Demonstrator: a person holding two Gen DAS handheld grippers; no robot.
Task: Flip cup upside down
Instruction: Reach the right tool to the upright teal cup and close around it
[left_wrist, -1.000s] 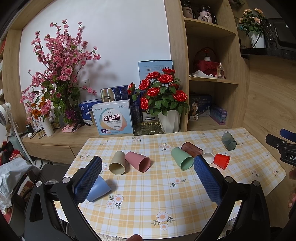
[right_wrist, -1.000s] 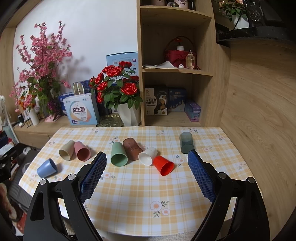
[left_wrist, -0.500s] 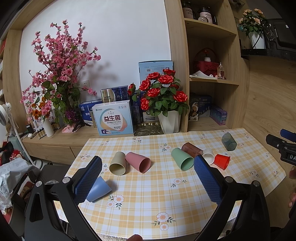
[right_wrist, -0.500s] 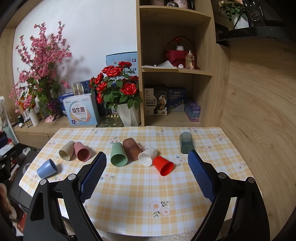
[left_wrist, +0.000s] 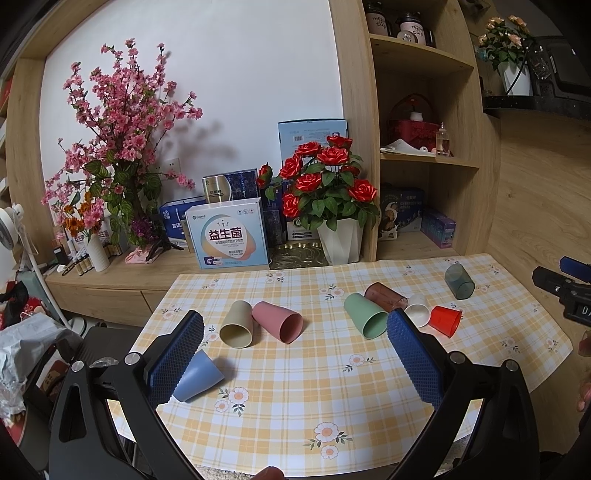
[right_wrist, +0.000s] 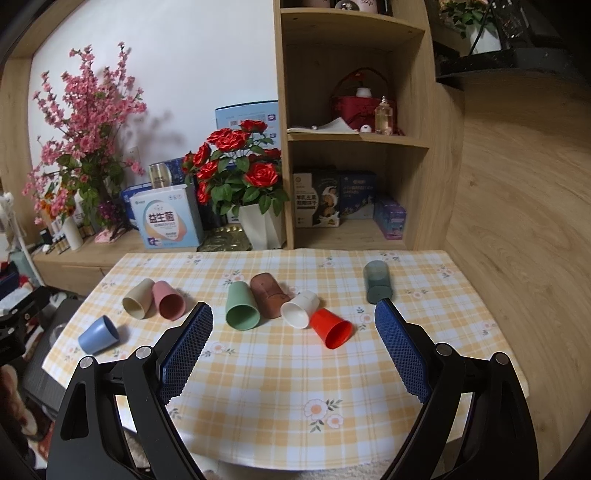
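Observation:
Several cups lie on their sides on the yellow checked tablecloth (right_wrist: 280, 376): blue (right_wrist: 98, 335), beige (right_wrist: 138, 303), pink (right_wrist: 168, 305), green (right_wrist: 242, 310), brown (right_wrist: 269, 300), white (right_wrist: 300, 308), red (right_wrist: 331, 328) and dark grey (right_wrist: 376, 281). In the left wrist view the blue cup (left_wrist: 197, 376) lies partly behind the left finger, with beige (left_wrist: 237, 325), pink (left_wrist: 277, 322) and green (left_wrist: 365, 319) farther off. My left gripper (left_wrist: 293, 354) is open and empty above the near left of the table. My right gripper (right_wrist: 293, 345) is open and empty above the near edge.
A white pot of red roses (right_wrist: 262, 229) and a printed box (right_wrist: 166, 221) stand behind the table on a low cabinet. A pink blossom plant (right_wrist: 88, 155) is at the left. Wooden shelves (right_wrist: 354, 133) rise at the back right. A wooden wall (right_wrist: 517, 221) is at the right.

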